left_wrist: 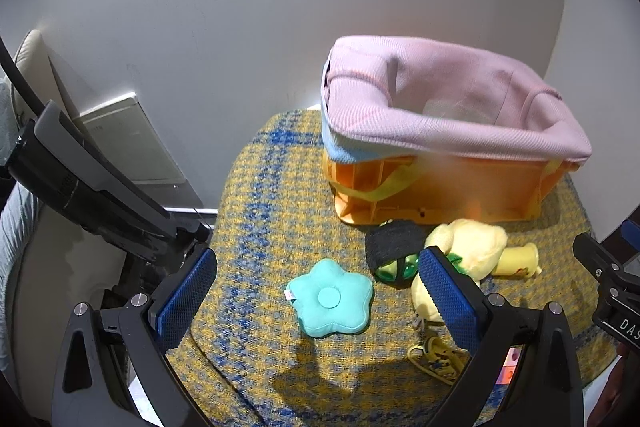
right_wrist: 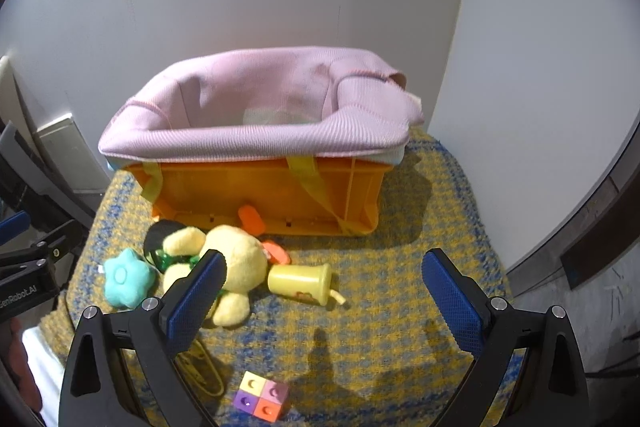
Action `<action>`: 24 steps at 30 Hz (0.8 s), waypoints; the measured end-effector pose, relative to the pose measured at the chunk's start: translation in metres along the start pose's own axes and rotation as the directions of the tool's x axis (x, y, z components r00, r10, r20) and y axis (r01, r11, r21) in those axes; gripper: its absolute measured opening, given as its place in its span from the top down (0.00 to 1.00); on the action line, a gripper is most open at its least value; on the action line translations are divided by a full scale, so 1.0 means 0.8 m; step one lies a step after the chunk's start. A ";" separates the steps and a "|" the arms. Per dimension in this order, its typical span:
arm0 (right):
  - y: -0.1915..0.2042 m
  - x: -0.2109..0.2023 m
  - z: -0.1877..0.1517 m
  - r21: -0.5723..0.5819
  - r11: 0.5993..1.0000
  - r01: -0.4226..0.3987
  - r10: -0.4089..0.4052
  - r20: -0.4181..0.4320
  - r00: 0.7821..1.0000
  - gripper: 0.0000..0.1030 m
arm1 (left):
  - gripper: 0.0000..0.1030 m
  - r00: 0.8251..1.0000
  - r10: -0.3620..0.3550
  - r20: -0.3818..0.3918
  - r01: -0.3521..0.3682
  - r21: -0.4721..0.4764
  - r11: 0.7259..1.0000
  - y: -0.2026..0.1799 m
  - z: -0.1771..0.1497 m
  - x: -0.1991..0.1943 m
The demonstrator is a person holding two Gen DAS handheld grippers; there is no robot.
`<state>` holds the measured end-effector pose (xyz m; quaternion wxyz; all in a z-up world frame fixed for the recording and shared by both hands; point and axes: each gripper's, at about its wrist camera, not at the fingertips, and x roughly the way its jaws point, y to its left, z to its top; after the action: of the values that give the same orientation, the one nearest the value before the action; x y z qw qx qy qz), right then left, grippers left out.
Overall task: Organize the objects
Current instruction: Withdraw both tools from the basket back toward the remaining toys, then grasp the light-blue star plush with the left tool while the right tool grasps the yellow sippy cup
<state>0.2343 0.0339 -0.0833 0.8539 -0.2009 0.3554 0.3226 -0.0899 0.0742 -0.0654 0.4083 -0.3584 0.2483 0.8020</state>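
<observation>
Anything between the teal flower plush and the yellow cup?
Yes: the black-banded green toy and yellow plush sit between the flower and cup, clearest in the left wrist view.

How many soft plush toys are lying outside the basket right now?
2. A teal flower cushion lies on the rug's left side; a yellow stuffed animal lies just right of it, in front of the basket. Others may be hidden inside.

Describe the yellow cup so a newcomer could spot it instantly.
Start at the orange bin with the pink liner. On the rug before it lies the yellow plush; the yellow cup lies tipped over beside it. It alone is hard plastic, with a straw.
</observation>
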 end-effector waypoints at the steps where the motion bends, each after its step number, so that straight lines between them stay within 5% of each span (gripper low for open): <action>1: 0.001 0.004 -0.002 -0.001 1.000 0.002 -0.002 -0.003 1.000 0.04 | 0.00 1.000 -0.003 -0.005 0.003 -0.001 1.000 0.000 -0.003 0.005; 24: 0.016 0.084 -0.042 -0.028 0.999 0.033 -0.036 -0.100 0.994 0.04 | 0.00 0.995 0.014 -0.094 -0.012 0.021 1.000 -0.005 -0.048 0.085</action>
<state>0.2452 0.0512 -0.1569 0.8379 -0.2340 0.3900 0.3019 -0.0999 0.0825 -0.1422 0.3948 -0.3899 0.2778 0.7841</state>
